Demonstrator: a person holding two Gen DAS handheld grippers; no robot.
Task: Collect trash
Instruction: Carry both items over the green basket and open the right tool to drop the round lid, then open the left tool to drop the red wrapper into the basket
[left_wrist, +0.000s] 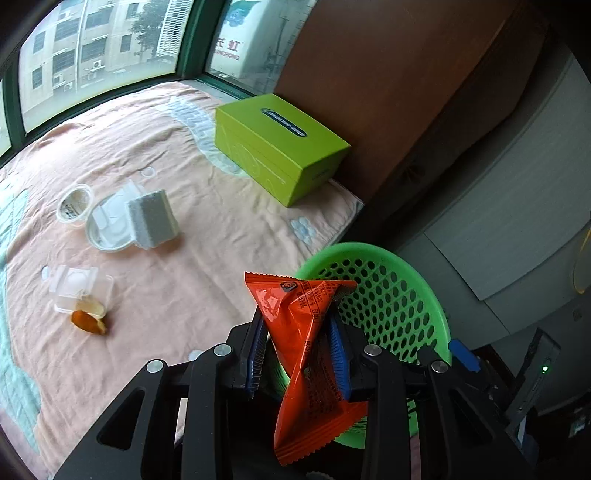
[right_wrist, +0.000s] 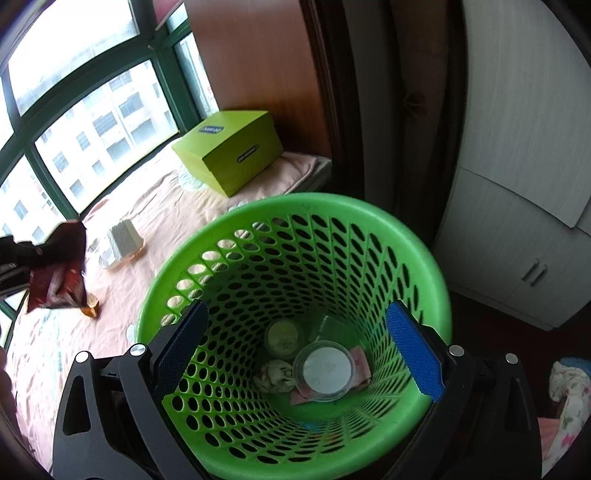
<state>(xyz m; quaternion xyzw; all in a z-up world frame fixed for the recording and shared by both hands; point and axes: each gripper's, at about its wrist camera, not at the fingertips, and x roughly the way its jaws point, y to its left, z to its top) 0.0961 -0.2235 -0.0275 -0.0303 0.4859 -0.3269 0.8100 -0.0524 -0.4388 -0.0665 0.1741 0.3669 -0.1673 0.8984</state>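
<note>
Left gripper (left_wrist: 299, 354): wrapper (left_wrist: 306, 354) clamped between its pads, basket (left_wrist: 388, 295) just ahead to the right. Ahead left, on the blanket (left_wrist: 207, 240): a lidded tub (left_wrist: 79, 288) with a peel (left_wrist: 86, 322) touching it; beyond these, cup (left_wrist: 75, 203), tray (left_wrist: 107, 229), sponge block (left_wrist: 151, 218). Far ahead: box (left_wrist: 277, 147).

Right gripper (right_wrist: 299, 354): pads spread over the basket mouth; inside at the bottom lie a lid (right_wrist: 324, 369), paper wad (right_wrist: 275, 374) and small tub (right_wrist: 283, 338).
</note>
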